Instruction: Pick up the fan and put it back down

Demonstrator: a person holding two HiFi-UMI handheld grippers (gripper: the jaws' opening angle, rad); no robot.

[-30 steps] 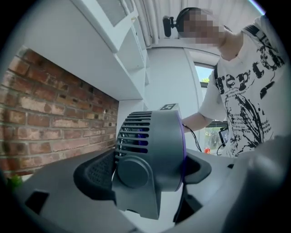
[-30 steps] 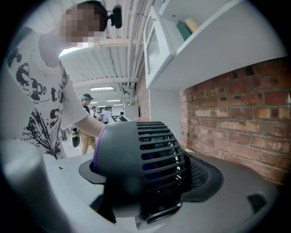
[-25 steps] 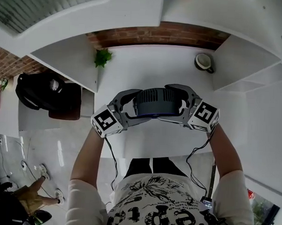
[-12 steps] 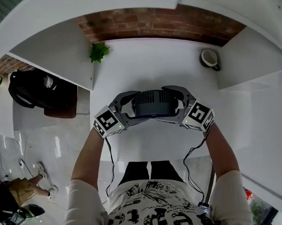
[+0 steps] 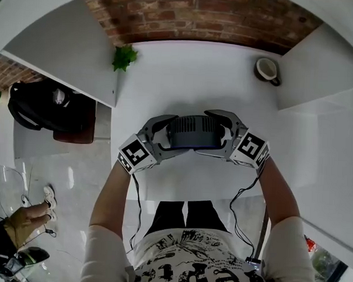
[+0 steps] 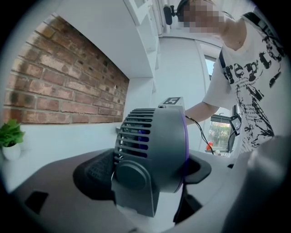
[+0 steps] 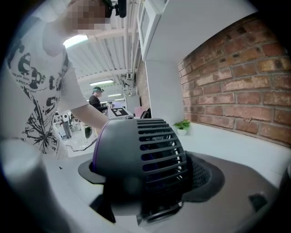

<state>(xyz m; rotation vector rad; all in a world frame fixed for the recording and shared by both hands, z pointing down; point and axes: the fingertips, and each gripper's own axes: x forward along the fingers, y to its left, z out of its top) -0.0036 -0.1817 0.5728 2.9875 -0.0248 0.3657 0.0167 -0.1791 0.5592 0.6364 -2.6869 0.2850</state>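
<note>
One fan, over the white surface. Two grippers: left gripper, right gripper, jaws wide, both clamped on it. One potted plant, one cup behind.

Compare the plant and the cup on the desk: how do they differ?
The plant is green and leafy; the cup is dark with a pale inside. The plant stands far left on the desk, the cup far right. Both sit by the brick wall.
</note>
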